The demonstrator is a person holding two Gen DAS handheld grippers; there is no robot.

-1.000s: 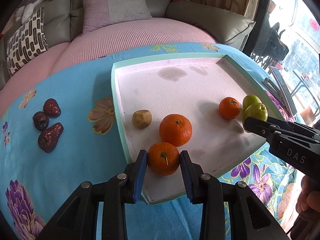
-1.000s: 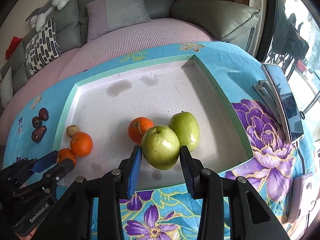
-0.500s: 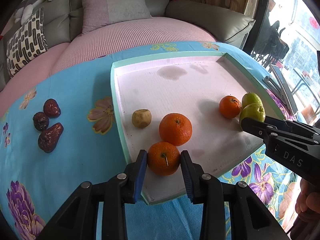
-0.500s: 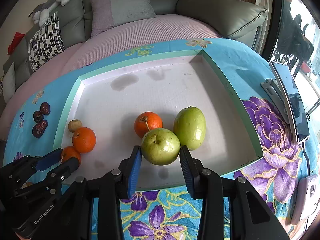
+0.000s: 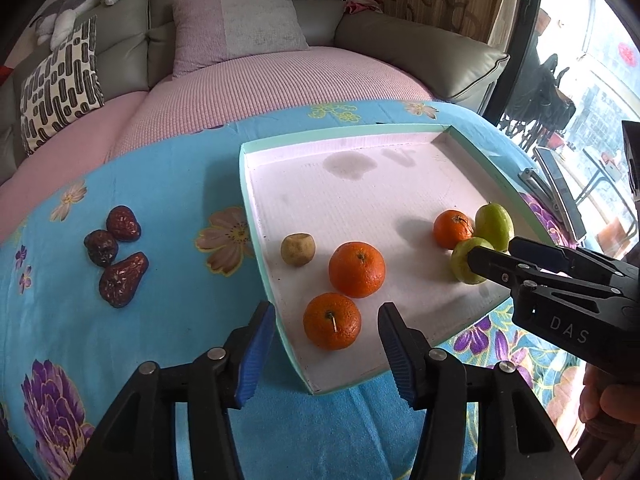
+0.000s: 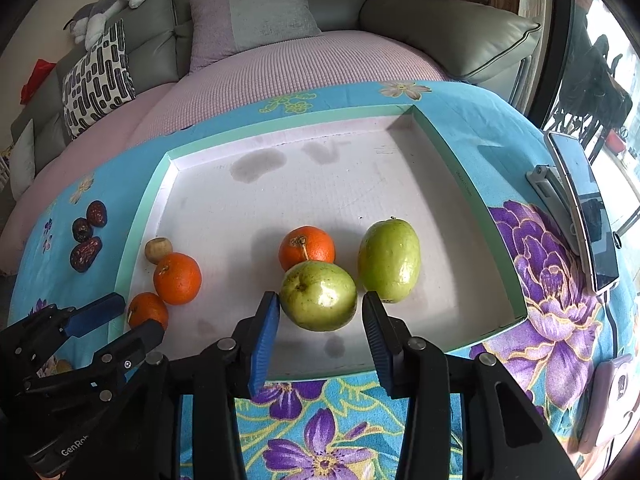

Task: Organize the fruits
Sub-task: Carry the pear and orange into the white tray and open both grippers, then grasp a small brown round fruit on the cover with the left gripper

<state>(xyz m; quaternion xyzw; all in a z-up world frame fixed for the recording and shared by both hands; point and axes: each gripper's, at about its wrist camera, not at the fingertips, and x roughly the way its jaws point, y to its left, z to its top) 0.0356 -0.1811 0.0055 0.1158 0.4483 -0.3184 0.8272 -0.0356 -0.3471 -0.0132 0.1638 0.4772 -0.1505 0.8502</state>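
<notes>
Here the left gripper (image 5: 326, 346) stands with its blue-padded jaws just opened, both pads clear of the small stemmed orange mandarin (image 5: 332, 321) that sits between them on the near corner of the shallow white foam tray with a mint-green rim (image 5: 256, 236). Just beyond that fruit lies a larger round orange (image 5: 357, 269), and beside it, nearer the tray's left wall, a small brownish-yellow fruit (image 5: 297, 249). Out past the left jaw, on the blue flowered cloth (image 5: 168, 208), three wrinkled dark-red dates (image 5: 116, 256) lie together.

The right gripper (image 6: 319, 326) has likewise just spread its jaws; the round green apple-like fruit (image 6: 318, 295) rests on the tray between the pads, barely clear of both. Directly behind it sits another orange mandarin (image 6: 306, 248), touching it. Just beyond the right jaw lies an oval green fruit (image 6: 389, 260).
</notes>
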